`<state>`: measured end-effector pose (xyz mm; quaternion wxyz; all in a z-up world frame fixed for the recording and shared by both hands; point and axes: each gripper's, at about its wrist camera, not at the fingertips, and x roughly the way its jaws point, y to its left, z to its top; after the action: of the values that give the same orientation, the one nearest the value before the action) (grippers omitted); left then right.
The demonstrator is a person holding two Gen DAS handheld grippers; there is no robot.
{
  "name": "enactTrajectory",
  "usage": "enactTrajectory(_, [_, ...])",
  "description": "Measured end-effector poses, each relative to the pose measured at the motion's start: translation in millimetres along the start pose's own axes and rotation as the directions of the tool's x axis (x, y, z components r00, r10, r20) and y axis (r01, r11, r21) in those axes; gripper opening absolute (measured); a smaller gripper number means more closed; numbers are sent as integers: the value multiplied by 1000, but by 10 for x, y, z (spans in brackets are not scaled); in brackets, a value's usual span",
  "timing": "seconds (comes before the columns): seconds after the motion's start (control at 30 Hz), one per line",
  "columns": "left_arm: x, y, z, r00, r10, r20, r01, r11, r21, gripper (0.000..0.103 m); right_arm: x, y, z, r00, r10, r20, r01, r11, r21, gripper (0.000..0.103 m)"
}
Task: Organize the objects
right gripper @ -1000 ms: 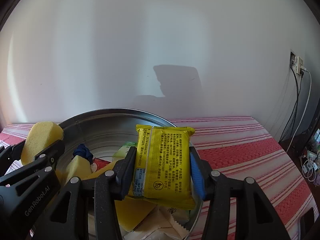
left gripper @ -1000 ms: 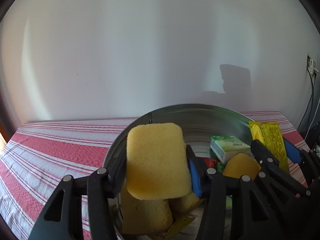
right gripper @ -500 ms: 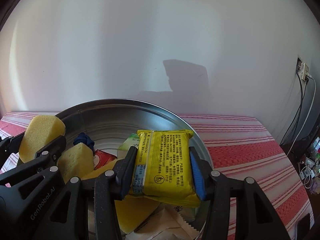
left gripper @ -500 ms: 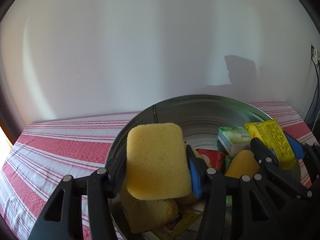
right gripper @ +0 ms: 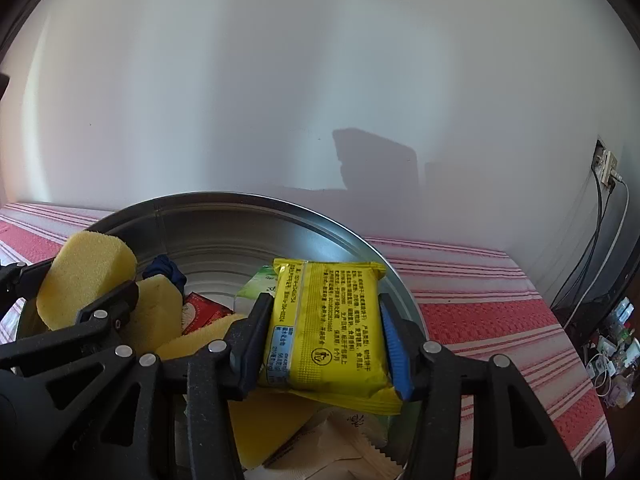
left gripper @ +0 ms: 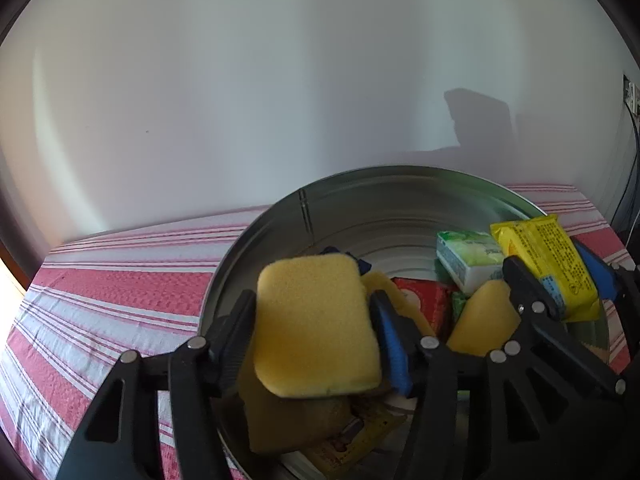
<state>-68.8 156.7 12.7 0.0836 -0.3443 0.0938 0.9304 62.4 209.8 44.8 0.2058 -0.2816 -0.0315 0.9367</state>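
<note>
My left gripper point(left gripper: 314, 320) is shut on a yellow sponge point(left gripper: 316, 324) and holds it over the left side of a round metal basin point(left gripper: 384, 196). My right gripper point(right gripper: 326, 332) is shut on a yellow snack packet point(right gripper: 328, 328) and holds it over the basin's right side point(right gripper: 280, 216). Each gripper shows in the other's view: the packet point(left gripper: 548, 264) at right, the sponge point(right gripper: 86, 276) at left. The basin holds more yellow sponges point(left gripper: 484, 320), a green-white pack point(left gripper: 468, 256), a red packet point(left gripper: 424, 304) and a blue item point(right gripper: 166, 272).
The basin stands on a red and white striped cloth point(left gripper: 112, 280) that reaches a white wall point(left gripper: 280, 100). A wall socket with cables point(right gripper: 606, 168) hangs at the right. Small clutter point(right gripper: 612, 352) lies beyond the table's right edge.
Both grippers have tilted down and moved nearer over the basin, so more of its contents shows. Both held items stay gripped.
</note>
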Motion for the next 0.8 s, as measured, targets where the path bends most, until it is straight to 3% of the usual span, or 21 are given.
enactTrajectory(0.1, [0,-4,-2,1000,6,-1,-6,1000,-2,65,10,-38,3,1000,-26,8,26,1000,-14,61])
enactTrajectory(0.17, [-9,7,-4,1000,2,2,-1,1000,-11,69,17,-107,6,998,-54,11,54,999,2,76])
enactTrajectory(0.2, [-19,25,-6,1000,-11,5,11,1000,-22,71,25,-151,5,999,-50,8,50,999,19,78])
enactTrajectory(0.4, [-135,155,-21,996,-72,49,76,993,-88,103,126,-522,-8,992,116,-43,-103,968,228,80])
enactTrajectory(0.6, [-250,173,-69,992,-94,89,102,991,-91,103,62,-724,-24,973,232,15,-222,906,361,82])
enactTrajectory(0.8, [-362,261,-121,988,-79,136,93,991,-99,103,-5,-770,-43,962,264,71,-270,875,402,90])
